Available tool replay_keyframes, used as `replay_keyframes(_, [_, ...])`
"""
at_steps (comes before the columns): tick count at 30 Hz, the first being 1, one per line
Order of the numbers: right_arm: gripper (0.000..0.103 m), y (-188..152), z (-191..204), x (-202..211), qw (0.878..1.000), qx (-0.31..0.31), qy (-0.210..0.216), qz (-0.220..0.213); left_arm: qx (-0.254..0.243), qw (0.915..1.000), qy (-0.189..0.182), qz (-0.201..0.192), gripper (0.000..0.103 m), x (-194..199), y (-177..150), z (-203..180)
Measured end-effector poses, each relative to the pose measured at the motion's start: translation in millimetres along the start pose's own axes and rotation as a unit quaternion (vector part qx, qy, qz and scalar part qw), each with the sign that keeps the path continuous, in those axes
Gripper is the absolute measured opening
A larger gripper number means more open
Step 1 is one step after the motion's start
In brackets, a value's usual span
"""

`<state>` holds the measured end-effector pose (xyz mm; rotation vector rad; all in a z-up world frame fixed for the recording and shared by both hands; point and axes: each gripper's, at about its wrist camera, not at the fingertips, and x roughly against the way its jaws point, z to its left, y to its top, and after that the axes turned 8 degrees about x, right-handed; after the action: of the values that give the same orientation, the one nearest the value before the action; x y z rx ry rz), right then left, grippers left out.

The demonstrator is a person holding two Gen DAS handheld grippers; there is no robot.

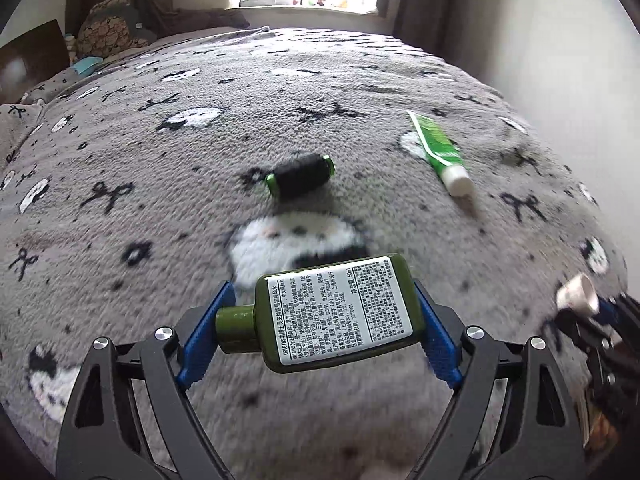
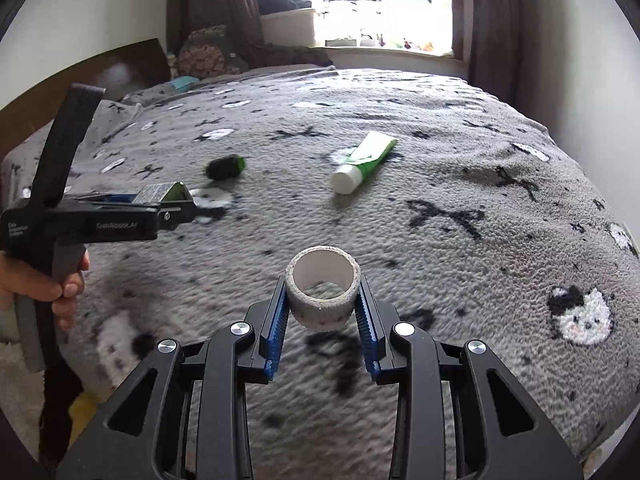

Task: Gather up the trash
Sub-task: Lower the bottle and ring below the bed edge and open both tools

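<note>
Carrying is the step in hand. Left wrist view: the left gripper (image 1: 320,320) clamps a green bottle (image 1: 336,314) above the bed (image 1: 120,160), long axis crosswise, cap pointing left. Right wrist view: the right gripper (image 2: 322,312) pinches a tape roll (image 2: 323,288), bore facing forward. Next, I judge, comes a bin; the green tube (image 2: 364,162) and thread spool (image 2: 226,167) lie mid-bed.

Home bedroom, blanketed bed (image 1: 320,92), curtained window (image 2: 360,0)
</note>
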<state>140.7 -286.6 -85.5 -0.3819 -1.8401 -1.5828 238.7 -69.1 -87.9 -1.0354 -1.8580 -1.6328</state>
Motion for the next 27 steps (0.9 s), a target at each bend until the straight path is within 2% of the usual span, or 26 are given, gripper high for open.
replay_keyframes(8, [0.033, -24, 46, 42, 0.999, 0.018, 0.047, -0.021, -0.025, 0.9986, -0.037, -0.028, 0.082, 77, -73, 22])
replay_keyframes(14, [0.033, -53, 81, 60, 0.995, 0.017, 0.093, -0.020, -0.033, 0.9982, -0.029, -0.040, 0.082, 106, -126, 30])
replay_keyframes(21, [0.033, -89, 104, 58, 0.994, 0.003, 0.105, 0.009, -0.040, 0.9986, -0.014, -0.033, 0.082, 112, -183, 36])
replay_keyframes(27, [0.033, -128, 118, 38, 0.991, -0.021, 0.114, 0.062, -0.016, 0.9998, -0.006, 0.005, 0.082, 90, -229, 47])
